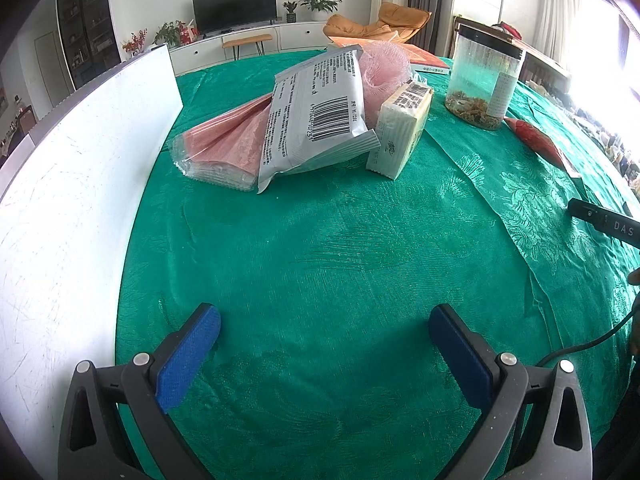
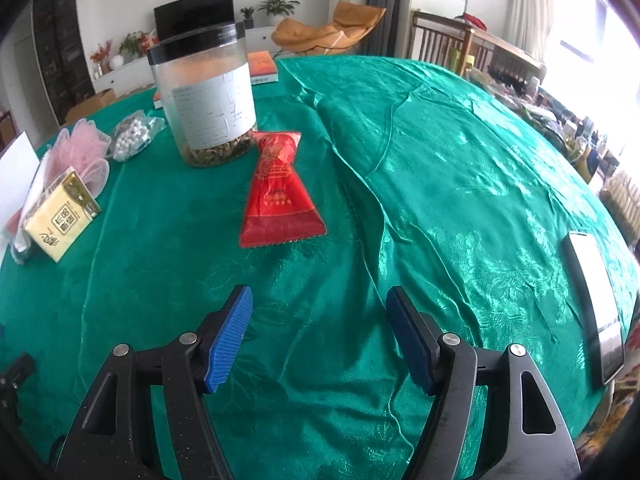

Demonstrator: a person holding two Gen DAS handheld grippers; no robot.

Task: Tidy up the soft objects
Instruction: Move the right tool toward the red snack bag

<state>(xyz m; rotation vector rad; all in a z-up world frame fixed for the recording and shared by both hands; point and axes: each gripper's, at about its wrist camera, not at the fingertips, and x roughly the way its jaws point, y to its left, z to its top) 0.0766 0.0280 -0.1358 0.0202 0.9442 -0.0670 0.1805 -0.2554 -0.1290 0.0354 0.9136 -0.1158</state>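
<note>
In the left wrist view, soft items lie piled at the far side of the green tablecloth (image 1: 320,248): a clear pack of pink cloths (image 1: 224,148), a grey foil pouch (image 1: 316,116) on top of it, a pink mesh puff (image 1: 386,68) behind, and a yellow tissue pack (image 1: 402,128) leaning to the right. My left gripper (image 1: 324,344) is open and empty, well short of the pile. In the right wrist view, a red pouch (image 2: 278,192) lies ahead of my open, empty right gripper (image 2: 320,336). The tissue pack (image 2: 60,216) and puff (image 2: 86,148) show at the left.
A white board (image 1: 80,184) stands along the left. A clear jar with a black lid (image 2: 206,96) stands behind the red pouch, with a bag of white beads (image 2: 134,136) beside it. A phone (image 2: 596,300) lies at the right edge. Books (image 2: 262,66) lie farther back.
</note>
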